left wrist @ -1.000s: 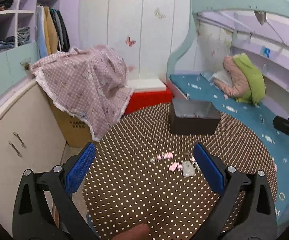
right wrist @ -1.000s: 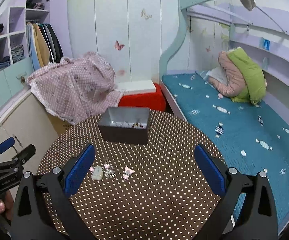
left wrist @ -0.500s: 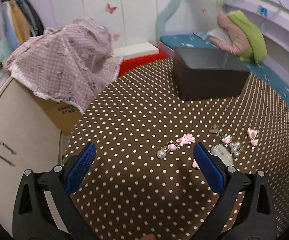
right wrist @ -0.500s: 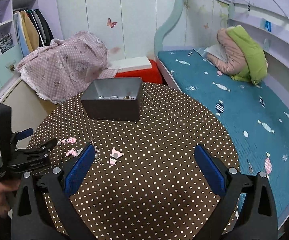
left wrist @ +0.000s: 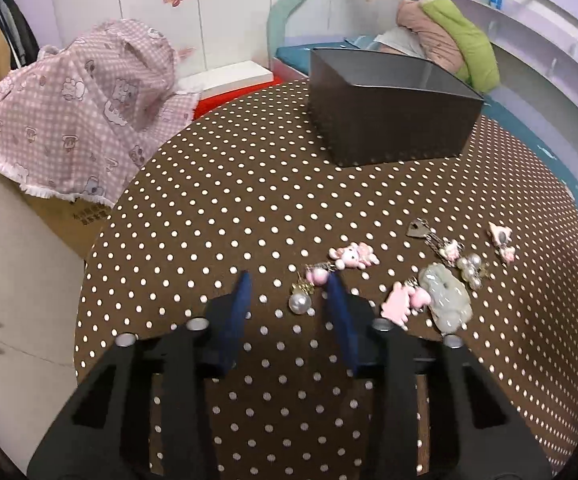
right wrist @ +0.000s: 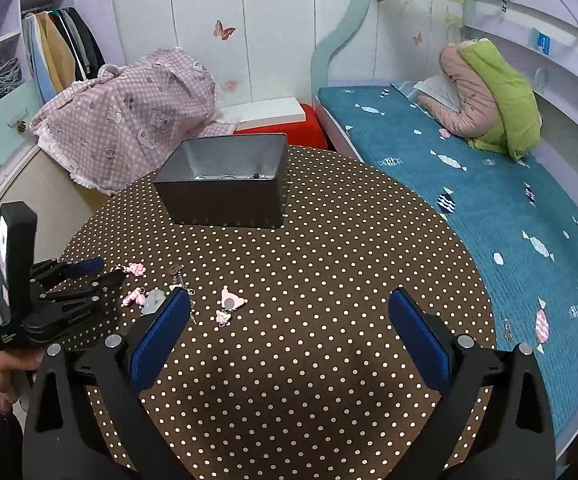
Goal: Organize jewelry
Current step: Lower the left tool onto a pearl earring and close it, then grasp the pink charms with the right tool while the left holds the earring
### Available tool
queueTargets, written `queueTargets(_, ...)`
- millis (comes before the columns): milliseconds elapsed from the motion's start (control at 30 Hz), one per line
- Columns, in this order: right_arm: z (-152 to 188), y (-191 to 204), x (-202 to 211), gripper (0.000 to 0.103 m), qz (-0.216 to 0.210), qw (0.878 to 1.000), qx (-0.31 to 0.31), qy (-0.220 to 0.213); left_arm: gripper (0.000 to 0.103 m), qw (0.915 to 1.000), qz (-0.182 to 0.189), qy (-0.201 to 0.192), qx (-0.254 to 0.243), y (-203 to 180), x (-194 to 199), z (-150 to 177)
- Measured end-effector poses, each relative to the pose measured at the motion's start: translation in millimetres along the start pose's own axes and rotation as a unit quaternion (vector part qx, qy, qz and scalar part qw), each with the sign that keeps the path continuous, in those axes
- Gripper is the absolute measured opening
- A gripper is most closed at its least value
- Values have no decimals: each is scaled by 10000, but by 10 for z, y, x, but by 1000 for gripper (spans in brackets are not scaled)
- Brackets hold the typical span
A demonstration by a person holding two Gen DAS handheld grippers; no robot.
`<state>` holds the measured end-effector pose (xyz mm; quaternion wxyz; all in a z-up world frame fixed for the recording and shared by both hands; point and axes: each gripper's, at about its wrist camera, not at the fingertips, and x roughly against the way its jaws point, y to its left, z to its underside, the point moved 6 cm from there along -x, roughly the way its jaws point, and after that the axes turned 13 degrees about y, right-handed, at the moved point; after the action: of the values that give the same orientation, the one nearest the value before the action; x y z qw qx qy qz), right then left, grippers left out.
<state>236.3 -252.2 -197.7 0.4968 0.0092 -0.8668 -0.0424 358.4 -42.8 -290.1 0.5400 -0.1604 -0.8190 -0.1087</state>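
Several jewelry pieces lie on the brown polka-dot table point(left wrist: 249, 184): a pearl earring point(left wrist: 300, 302), a pink bunny charm point(left wrist: 353, 256), a pale green jade pendant point(left wrist: 445, 298), a pearl cluster point(left wrist: 471, 266) and pink charms point(right wrist: 231, 304). My left gripper point(left wrist: 287, 292) is low over the table, its jaws partly closed around the pearl earring, which lies between them, nearer the right finger. It also shows in the right wrist view point(right wrist: 89, 276). My right gripper point(right wrist: 289, 320) is wide open and empty above the table. A dark grey box point(right wrist: 225, 184) holds some jewelry.
A pink checked cloth point(right wrist: 137, 116) covers a carton left of the table. A bed with a teal cover point(right wrist: 469, 184) and a green and pink bundle point(right wrist: 493, 92) runs along the right. A red and white stool point(right wrist: 277, 120) stands behind the box.
My left gripper dropped toward the table and its jaws narrowed from wide open around the pearl earring. My right gripper came lower and closer over the table, still open.
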Motion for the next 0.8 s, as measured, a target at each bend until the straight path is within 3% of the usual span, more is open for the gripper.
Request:
queueTargets(167,-10,36,-70,96,-33,10000,37,65,11,9999,164,-47,-13,16,45,98)
queueTargets(433,-36,224,-157,96,-259,9992,302,99,11,9993,309,-188,-40,-17,109,167)
queueTargets(567,-172,526,-301,96,-596,9945,849,127,11,9990,287,-338,101,49,261,189)
queueTargets(667,-277,914,-494,96,-963,9833,1530,206,11,9983,278,-441,276,135,384,223)
queueTargets(800,-299,1311,-790,92,-1036,9663,2315,434,11,9969,201,-526,552,247,501,286)
